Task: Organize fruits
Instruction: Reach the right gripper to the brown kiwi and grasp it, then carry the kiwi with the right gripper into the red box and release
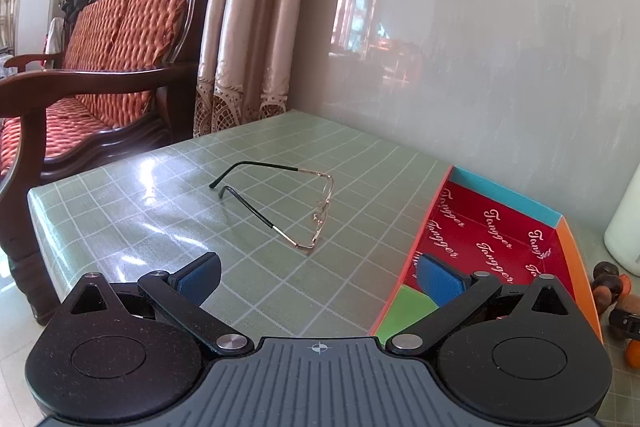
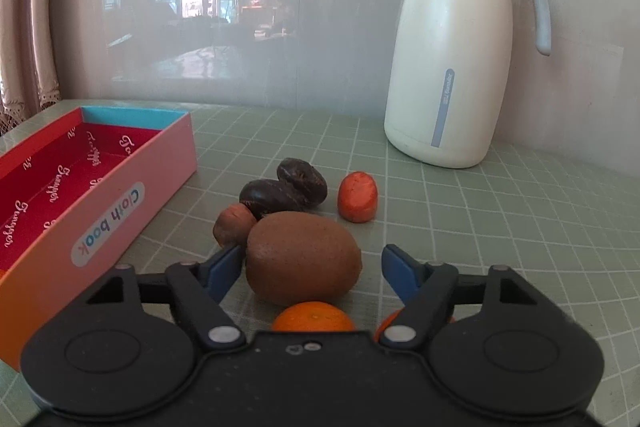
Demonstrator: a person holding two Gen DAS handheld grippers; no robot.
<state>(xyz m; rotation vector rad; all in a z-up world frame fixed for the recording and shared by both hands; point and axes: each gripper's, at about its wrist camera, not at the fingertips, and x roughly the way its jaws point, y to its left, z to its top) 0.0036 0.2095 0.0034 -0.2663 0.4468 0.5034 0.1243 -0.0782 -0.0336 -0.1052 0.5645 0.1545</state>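
Six pieces of fruit lay in the lower middle of the right wrist view: one brown fuzzy oval kiwi (image 2: 303, 259), two dark glossy wrinkled fruits (image 2: 301, 178) touching each other behind it, one small brown round fruit (image 2: 234, 227) at the kiwi's left, one reddish-orange stubby piece (image 2: 357, 197) standing apart to the right, and one bright orange round fruit (image 2: 313, 317) nearest the camera, partly hidden by the gripper body. A further orange sliver showed at the right finger; what it was could not be told. The right gripper (image 2: 303, 269) had its blue pads spread wide on either side of the kiwi, not clamping it. One open shallow cardboard box with a red printed lining (image 2: 120, 195) sat at the left edge, and one cream jug with a grey lid (image 2: 452, 67) stood upper right against the wall.

In the left wrist view the left gripper (image 1: 318, 281) hung with fingers apart, holding nothing, above the green checked tablecloth (image 1: 160, 207). One pair of thin gold-rimmed glasses (image 1: 288, 203) lay at centre, and the box occupied the lower right
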